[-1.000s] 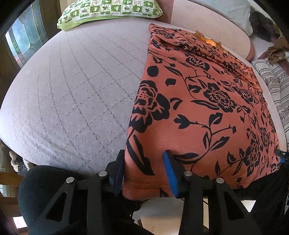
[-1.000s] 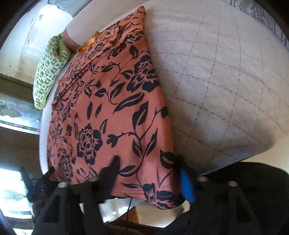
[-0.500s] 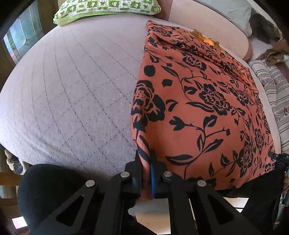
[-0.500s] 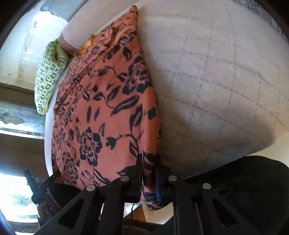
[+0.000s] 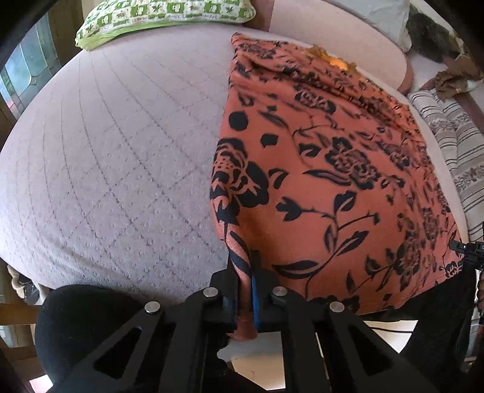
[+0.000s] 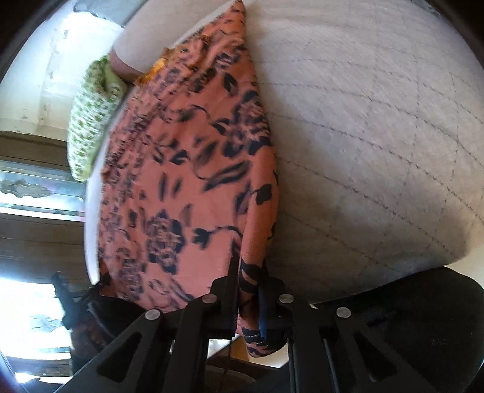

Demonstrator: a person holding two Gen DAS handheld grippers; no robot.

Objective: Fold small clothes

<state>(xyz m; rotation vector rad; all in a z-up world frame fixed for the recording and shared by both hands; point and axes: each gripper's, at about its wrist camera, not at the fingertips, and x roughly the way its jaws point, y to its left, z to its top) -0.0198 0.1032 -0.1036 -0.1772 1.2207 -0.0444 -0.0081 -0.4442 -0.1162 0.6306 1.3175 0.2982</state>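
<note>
Your left gripper [image 5: 245, 272] has its two fingers pressed together on the near hem of the orange floral garment [image 5: 332, 181], at the corner that lies on your left side. The cloth is pinched into a narrow ridge between the pads, and a small tail of it hangs below them. Your right gripper [image 6: 246, 281] does the same at the other near corner of the orange floral garment [image 6: 187, 181]: its fingers are closed tight on a bunched fold, and the end of the fold hangs down under them.

Ahead of both pairs of fingers the garment lies spread out on the quilted grey bed cover [image 5: 115, 157], and it stretches away to the far side of the bed. Left of your left fingers the cover is bare. A green patterned pillow [image 5: 163, 15] rests at the far edge, beyond the left fingers. To the right of them, past the garment, a striped cloth [image 5: 453, 145] lies.
</note>
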